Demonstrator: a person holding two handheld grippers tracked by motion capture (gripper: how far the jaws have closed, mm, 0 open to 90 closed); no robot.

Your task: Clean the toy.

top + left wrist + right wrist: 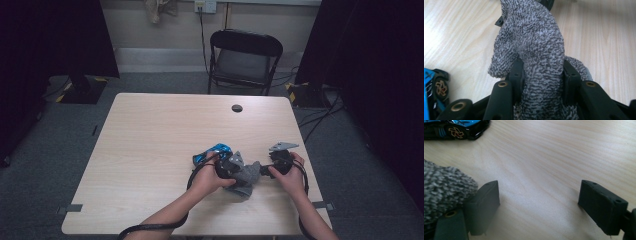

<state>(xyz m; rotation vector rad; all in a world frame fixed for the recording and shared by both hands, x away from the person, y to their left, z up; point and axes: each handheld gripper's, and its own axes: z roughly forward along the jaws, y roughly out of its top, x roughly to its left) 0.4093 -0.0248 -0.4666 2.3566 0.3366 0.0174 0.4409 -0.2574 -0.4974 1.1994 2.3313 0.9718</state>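
Sock sits clamped between left tongs; right tongs gape apart beside it.

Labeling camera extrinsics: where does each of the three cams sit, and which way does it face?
High view: above the person's side, facing forward and down on the table; forearms, both hands.
Left gripper view: on the left gripper, looking along its jaws shut on the grey sock.
Right gripper view: on the right gripper, jaws open over the tabletop.
Shared: sock and blue toy car show in all three.
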